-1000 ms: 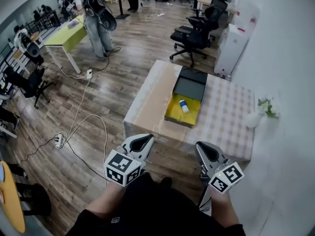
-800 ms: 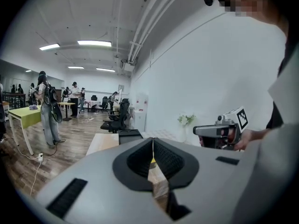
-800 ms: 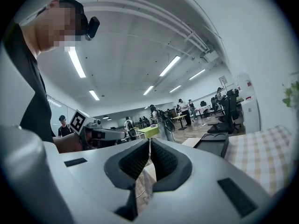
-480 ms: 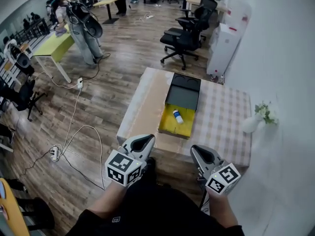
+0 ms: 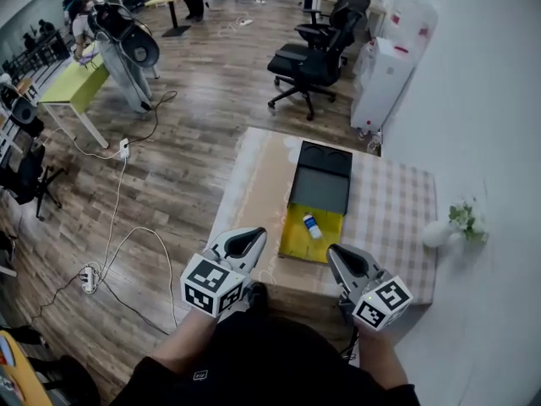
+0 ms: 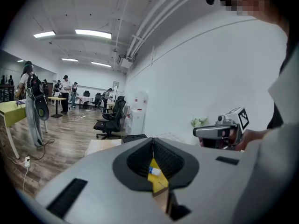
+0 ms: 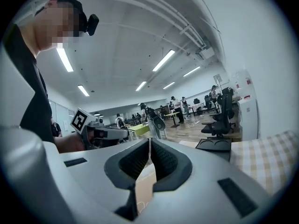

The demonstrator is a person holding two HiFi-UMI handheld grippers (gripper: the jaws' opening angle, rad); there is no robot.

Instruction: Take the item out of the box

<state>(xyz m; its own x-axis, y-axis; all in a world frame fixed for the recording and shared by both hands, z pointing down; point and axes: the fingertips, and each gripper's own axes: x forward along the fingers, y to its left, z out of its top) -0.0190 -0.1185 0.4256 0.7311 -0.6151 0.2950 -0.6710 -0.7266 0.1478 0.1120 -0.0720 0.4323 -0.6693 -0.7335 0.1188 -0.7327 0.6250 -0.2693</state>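
An open box (image 5: 297, 242) with a yellow inside and a black lid (image 5: 321, 180) folded back lies on the checked table (image 5: 397, 218). A small white bottle with a blue cap (image 5: 311, 225) rests in it. My left gripper (image 5: 248, 240) and right gripper (image 5: 341, 257) hover side by side at the table's near edge, short of the box, both shut and empty. In the left gripper view the bottle (image 6: 155, 171) and the yellow box (image 6: 159, 183) show below the shut left gripper (image 6: 153, 143). In the right gripper view the right gripper (image 7: 149, 143) is shut, with the lid (image 7: 214, 145) beyond it.
A white vase with a green sprig (image 5: 439, 233) stands at the table's right edge by the wall. Black office chairs (image 5: 313, 62) and a white cabinet (image 5: 385, 66) stand behind the table. Cables (image 5: 110, 227) trail over the wooden floor at left. People stand by a green desk (image 5: 72, 91).
The table and box have come nearer to both grippers in the head view. Both grippers stay shut and hold the same side-by-side pose.
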